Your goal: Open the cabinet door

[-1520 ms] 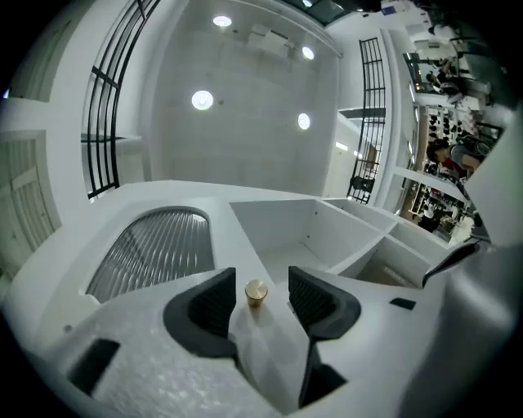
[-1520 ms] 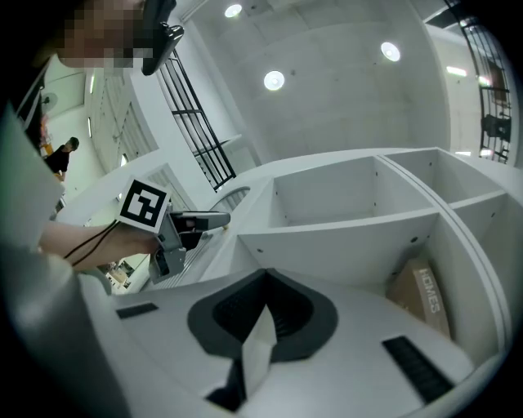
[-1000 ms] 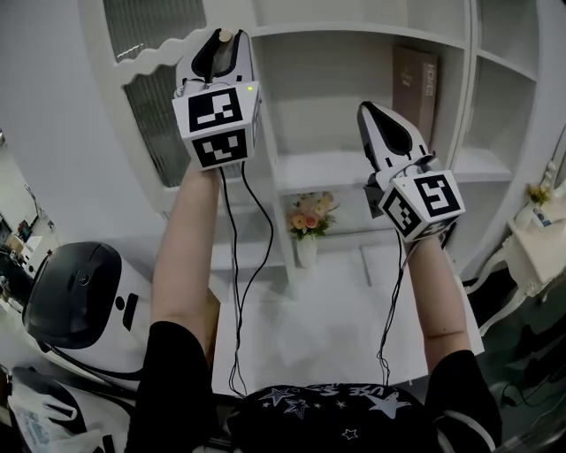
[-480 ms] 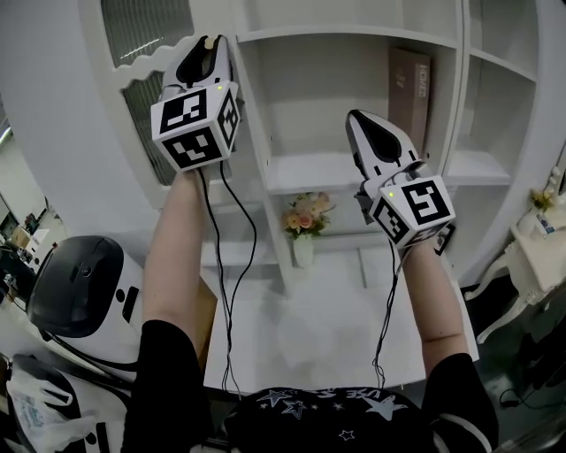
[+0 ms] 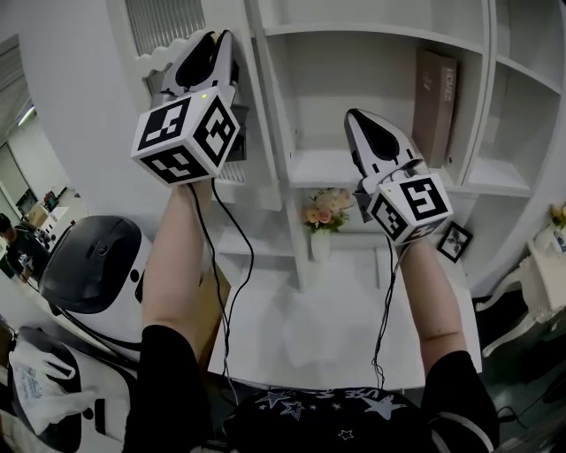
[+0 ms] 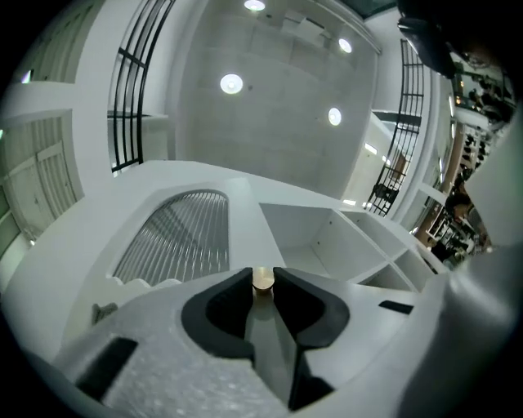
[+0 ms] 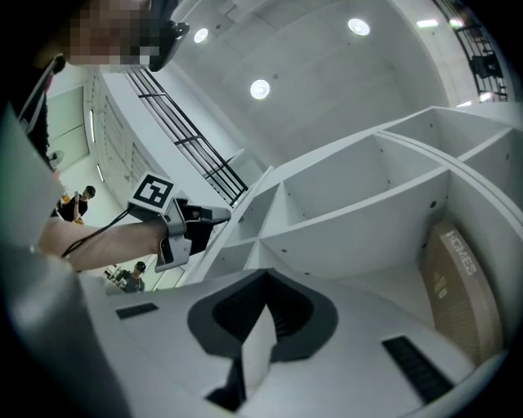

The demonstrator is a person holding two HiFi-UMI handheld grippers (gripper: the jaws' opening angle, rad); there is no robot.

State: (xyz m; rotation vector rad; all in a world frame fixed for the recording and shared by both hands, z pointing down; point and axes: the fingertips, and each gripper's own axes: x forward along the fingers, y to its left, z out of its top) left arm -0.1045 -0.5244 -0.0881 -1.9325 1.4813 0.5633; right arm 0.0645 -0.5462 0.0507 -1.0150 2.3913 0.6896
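The left gripper (image 5: 212,42) has its jaws clamped on the little round knob (image 6: 262,279) of the cabinet door (image 6: 176,237). The door hangs out at the cabinet's (image 5: 389,88) left side. The right gripper (image 5: 358,121), with its jaws pressed together on nothing, is before the cabinet's shelves.

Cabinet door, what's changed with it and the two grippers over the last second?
The left gripper, clamped on the knob, has pulled the cabinet door further open, towards the person and to the left. The right gripper stays shut and empty before the shelves; the flower vase has not moved.
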